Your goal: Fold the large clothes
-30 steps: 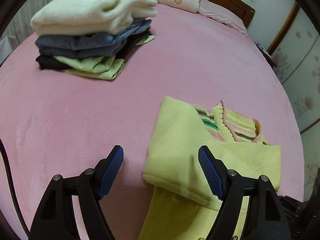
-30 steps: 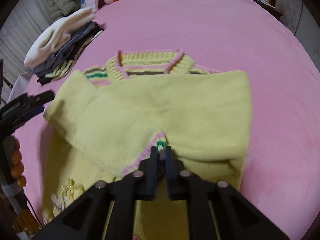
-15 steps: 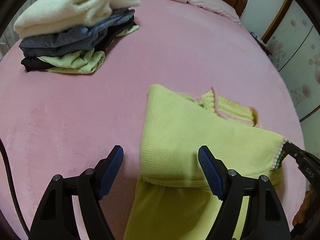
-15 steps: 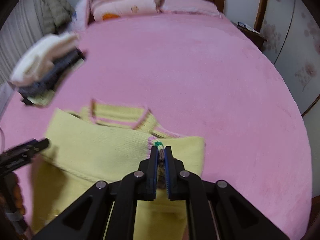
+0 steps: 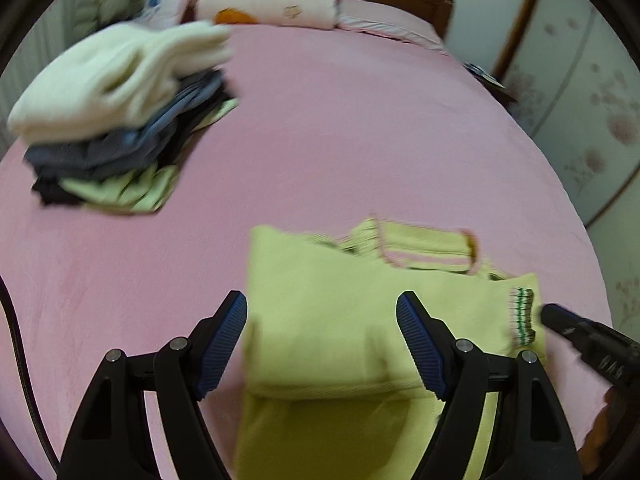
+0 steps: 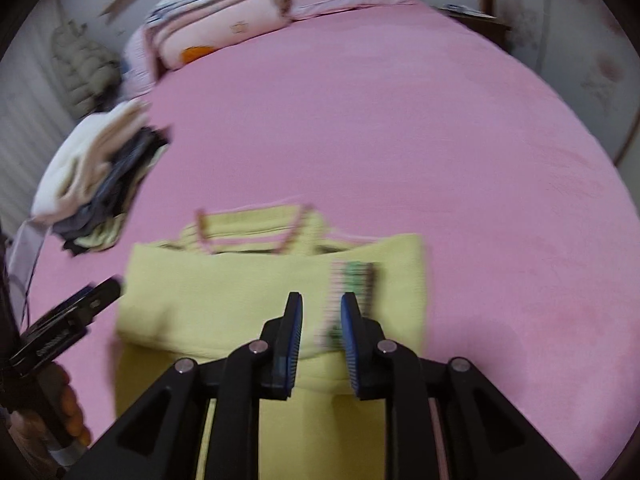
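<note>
Yellow-green knit sweater (image 6: 256, 304) with pink-trimmed collar lies on the pink plush bedspread (image 6: 400, 128), 1 sleeve folded across its chest, the right gripper (image 6: 320, 332) hovering low over the striped cuff (image 6: 352, 280) with jaws parted, the left gripper (image 5: 320, 340) spread wide above the fold, a stack of folded clothes (image 5: 116, 120) well apart.

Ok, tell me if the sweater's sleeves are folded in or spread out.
Folded in: both sleeves lie across the sweater chest, the striped cuff on top.

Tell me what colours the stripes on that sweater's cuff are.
Pink, green and a dark band on the yellow sweater's cuff; sharpest in the left wrist view.
</note>
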A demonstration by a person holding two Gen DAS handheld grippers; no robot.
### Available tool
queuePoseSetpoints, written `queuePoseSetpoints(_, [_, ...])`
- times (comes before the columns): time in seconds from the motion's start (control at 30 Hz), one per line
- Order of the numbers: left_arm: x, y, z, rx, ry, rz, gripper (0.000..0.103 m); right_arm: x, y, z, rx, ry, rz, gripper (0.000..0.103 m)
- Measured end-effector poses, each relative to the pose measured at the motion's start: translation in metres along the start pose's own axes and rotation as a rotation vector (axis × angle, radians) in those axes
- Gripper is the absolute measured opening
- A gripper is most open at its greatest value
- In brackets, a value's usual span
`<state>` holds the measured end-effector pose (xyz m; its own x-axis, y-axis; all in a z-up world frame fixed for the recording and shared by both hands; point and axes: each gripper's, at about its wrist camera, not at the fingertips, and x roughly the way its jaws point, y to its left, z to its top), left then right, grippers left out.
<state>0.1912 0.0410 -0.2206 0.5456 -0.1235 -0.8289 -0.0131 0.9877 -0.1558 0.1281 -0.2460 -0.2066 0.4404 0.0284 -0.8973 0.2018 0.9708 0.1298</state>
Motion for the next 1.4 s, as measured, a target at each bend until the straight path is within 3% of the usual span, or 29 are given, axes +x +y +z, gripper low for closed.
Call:
queuePoseSetpoints(0.13, [0.022, -0.015, 0.003, 0.013, 0.013, -0.020, 0.076, 0.026, 0.038, -0.001, -0.072, 0.020, 0.056, 0.020])
queuePoseSetpoints(0.23, [0.048, -0.010, 0.001, 0.009, 0.065, 0.009, 0.076, 0.054, 0.045, -0.005, -0.085, 0.053, 0.040, 0.019])
queuePoseSetpoints(0.33, [0.065, 0.000, -0.005, 0.027, 0.090, 0.087, 0.076, 0.069, 0.030, -0.011, -0.101, 0.049, -0.077, 0.013])
queuePoseSetpoints(0.4, [0.066, 0.010, -0.008, 0.032, 0.091, 0.094, 0.076, 0.065, 0.012, -0.013, -0.083, 0.037, -0.116, 0.007])
queuePoseSetpoints(0.43, [0.064, 0.014, -0.008, 0.027, 0.089, 0.081, 0.076, 0.061, -0.001, -0.014, -0.067, 0.033, -0.127, 0.000])
queuePoseSetpoints(0.6, [0.051, 0.029, -0.006, -0.003, 0.101, 0.096, 0.076, 0.039, -0.031, -0.020, -0.040, 0.047, -0.103, 0.000])
queuePoseSetpoints(0.77, [0.011, 0.037, -0.001, -0.106, 0.064, 0.026, 0.076, 0.009, -0.030, -0.020, -0.021, 0.046, -0.105, 0.003])
queuePoseSetpoints(1.07, [-0.085, -0.003, 0.011, -0.041, 0.032, 0.026, 0.078, -0.071, 0.000, -0.020, -0.068, 0.013, -0.044, 0.004])
queuePoseSetpoints(1.4, [-0.222, -0.041, 0.001, -0.012, -0.098, 0.059, 0.088, -0.180, 0.016, -0.019, -0.109, -0.059, 0.037, 0.027])
